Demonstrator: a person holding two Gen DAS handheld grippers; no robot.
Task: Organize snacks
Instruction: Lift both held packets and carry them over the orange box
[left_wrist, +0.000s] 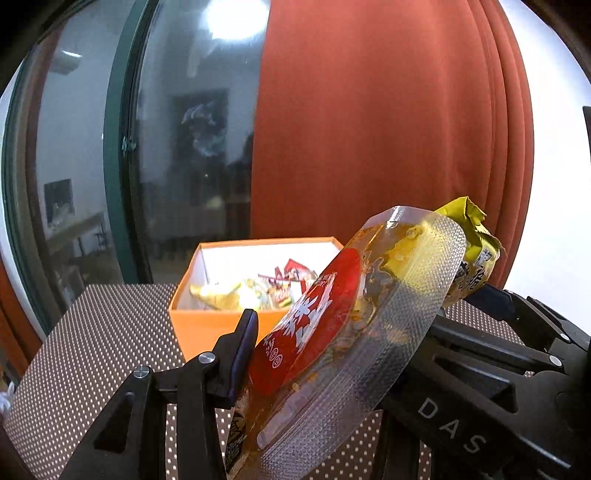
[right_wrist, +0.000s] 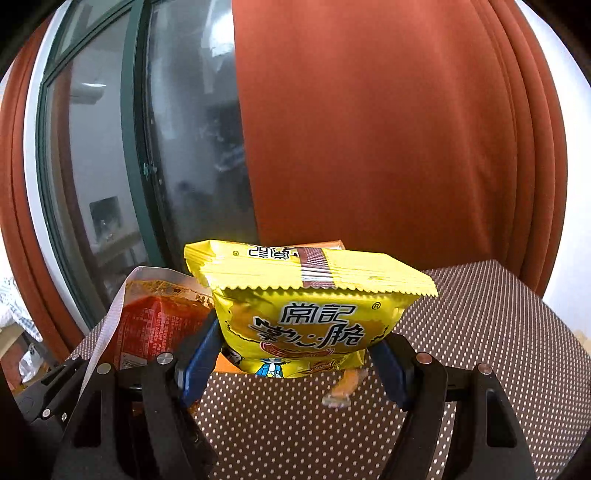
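Snack packets being carried toward the orange box, one in each gripper.

Red-and-clear pouch is sitting pinched in the left gripper, tilted across the lower centre of the left wrist view; yellow packet is standing upright at centre of the right wrist view, clamped at its lower sides by the right gripper. Orange box is lying ahead at centre frame, open-topped, already holding snacks. Judgement: each packet should be cleared over the near rim before releasing, one at a time, since the grippers are travelling just beside each other. Dotted table is offering open room at lower right; window glass and curtain are bounding the far side.
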